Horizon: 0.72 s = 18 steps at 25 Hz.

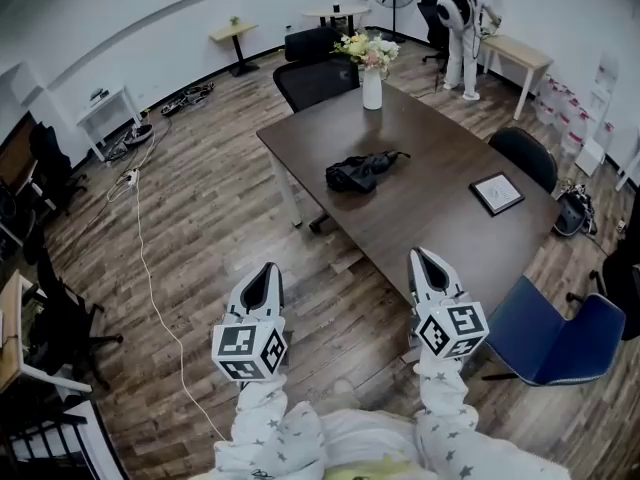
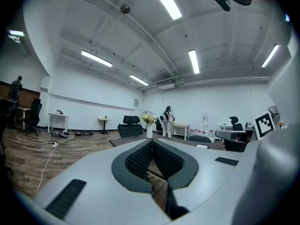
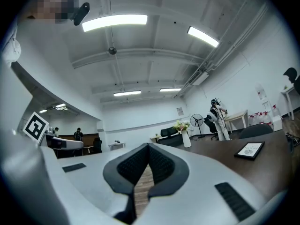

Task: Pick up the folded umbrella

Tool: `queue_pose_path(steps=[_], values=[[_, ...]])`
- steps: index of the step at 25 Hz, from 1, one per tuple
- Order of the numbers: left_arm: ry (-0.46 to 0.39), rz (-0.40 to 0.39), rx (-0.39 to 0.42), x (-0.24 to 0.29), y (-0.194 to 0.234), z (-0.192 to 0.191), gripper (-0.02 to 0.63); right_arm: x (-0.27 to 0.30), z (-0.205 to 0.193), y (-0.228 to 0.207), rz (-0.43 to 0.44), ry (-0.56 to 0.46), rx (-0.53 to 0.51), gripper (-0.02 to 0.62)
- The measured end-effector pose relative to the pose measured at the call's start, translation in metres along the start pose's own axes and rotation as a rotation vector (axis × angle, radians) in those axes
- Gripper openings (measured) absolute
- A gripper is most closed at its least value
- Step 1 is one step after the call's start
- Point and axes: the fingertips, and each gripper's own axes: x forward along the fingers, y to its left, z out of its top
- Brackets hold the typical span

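Observation:
The folded black umbrella (image 1: 362, 171) lies crumpled near the middle of the dark brown table (image 1: 430, 218) in the head view. Both grippers hover over the wooden floor, short of the table's near edge and well apart from the umbrella. My left gripper (image 1: 268, 268) is shut with nothing between its jaws, as the left gripper view (image 2: 152, 140) also shows. My right gripper (image 1: 420, 255) sits close to the table's near corner, shut and empty (image 3: 148, 145). Neither gripper view shows the umbrella.
On the table stand a white vase of flowers (image 1: 371, 73) at the far end and a framed picture (image 1: 497, 193) at the right. A blue chair (image 1: 550, 338) stands by my right gripper; black chairs (image 1: 315, 80) ring the table. A person (image 1: 462, 28) stands at the back. A cable (image 1: 150, 268) crosses the floor.

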Motion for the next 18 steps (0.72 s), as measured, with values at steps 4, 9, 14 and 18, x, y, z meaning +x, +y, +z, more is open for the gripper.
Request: queue_pose_path(steps=[4,9,14,18], values=[[0.018,-0.028,-0.004,0.031,0.013,-0.006,0.028,0.032,-0.013,-0.004,-0.018,0.029,-0.010,0.021],[0.049,-0.050,-0.009,0.056,0.024,-0.017,0.028,0.059,-0.027,-0.012,-0.039,0.054,0.013,0.021],[0.080,-0.053,-0.026,0.078,0.040,-0.025,0.028,0.082,-0.037,-0.018,-0.054,0.073,0.028,0.021],[0.097,-0.059,-0.031,0.106,0.050,-0.032,0.028,0.107,-0.043,-0.031,-0.067,0.076,0.032,0.021]])
